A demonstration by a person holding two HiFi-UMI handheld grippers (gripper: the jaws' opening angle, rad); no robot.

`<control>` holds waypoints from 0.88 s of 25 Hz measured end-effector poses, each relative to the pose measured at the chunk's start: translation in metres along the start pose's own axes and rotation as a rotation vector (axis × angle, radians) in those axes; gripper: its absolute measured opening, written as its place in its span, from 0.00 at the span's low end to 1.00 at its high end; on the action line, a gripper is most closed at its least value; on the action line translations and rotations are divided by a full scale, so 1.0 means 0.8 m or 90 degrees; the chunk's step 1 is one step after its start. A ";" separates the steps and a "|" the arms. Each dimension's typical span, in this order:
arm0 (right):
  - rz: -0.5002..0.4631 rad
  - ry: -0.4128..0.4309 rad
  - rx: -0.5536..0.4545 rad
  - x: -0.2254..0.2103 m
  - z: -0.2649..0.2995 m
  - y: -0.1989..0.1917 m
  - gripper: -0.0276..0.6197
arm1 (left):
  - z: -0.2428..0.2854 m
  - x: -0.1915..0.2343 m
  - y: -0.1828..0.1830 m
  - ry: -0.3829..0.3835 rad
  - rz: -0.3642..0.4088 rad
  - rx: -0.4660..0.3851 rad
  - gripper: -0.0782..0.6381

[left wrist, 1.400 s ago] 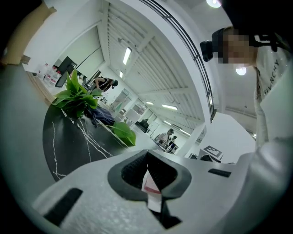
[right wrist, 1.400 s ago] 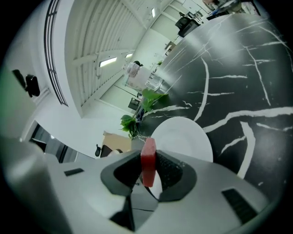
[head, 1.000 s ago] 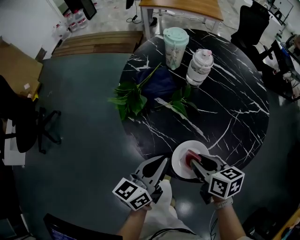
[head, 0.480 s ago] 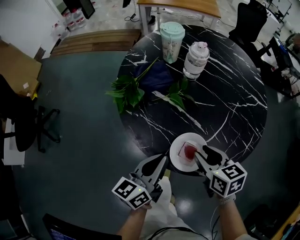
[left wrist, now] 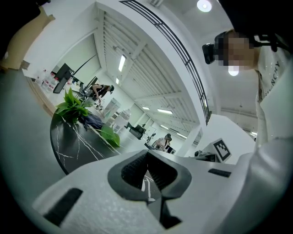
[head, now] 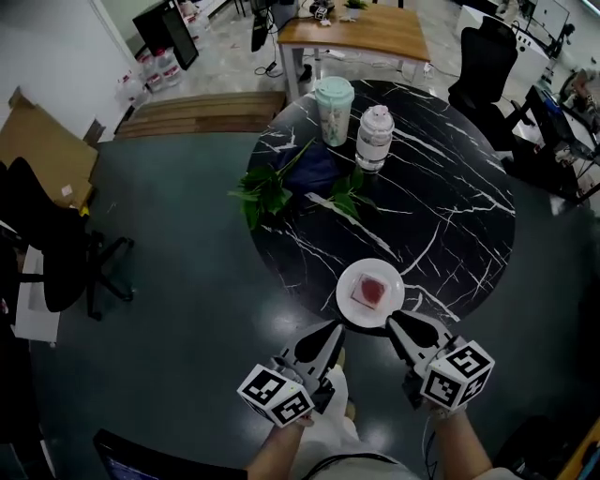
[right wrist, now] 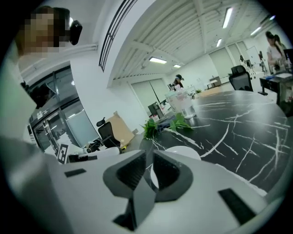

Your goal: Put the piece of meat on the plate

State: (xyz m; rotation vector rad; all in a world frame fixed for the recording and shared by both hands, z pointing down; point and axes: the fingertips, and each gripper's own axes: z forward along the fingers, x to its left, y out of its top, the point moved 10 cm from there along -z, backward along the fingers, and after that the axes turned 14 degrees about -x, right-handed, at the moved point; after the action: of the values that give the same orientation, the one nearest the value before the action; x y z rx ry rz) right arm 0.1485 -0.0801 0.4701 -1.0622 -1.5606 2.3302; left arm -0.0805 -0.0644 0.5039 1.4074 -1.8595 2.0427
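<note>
A red piece of meat [head: 373, 291] lies on the white plate [head: 349, 298] at the near edge of the black marble table [head: 441, 216]. My right gripper [head: 394, 321] hangs just short of the plate, off the table edge. Its jaws are closing, a narrow slit still shows between them, and nothing is in it. In the right gripper view the plate [right wrist: 183, 151] shows just beyond my right gripper [right wrist: 149, 157]; the meat is hidden there. My left gripper [head: 333, 330] floats left of the plate over the floor, shut and empty, tips meeting in the left gripper view [left wrist: 147, 155].
At the far side of the table stand a mint lidded cup [head: 333, 108] and a bottle [head: 373, 138], with leafy stems [head: 267, 192] and a dark cloth [head: 314, 169]. A black office chair [head: 56, 253] is at left, a wooden desk [head: 361, 28] beyond.
My right gripper let go of the meat, which now lies on the plate, and drew back off the table edge. The left gripper also pulled back and rose slightly.
</note>
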 end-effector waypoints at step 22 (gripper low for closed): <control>-0.081 0.070 -0.148 0.136 -0.131 0.046 0.06 | -0.052 -0.152 0.071 -0.058 0.128 -0.062 0.12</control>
State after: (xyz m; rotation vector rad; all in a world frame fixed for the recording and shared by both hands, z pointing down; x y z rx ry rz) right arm 0.1427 0.0344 0.3648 -1.0824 -1.8305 2.0111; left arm -0.0657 0.0163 0.3897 1.3616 -2.1880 1.9681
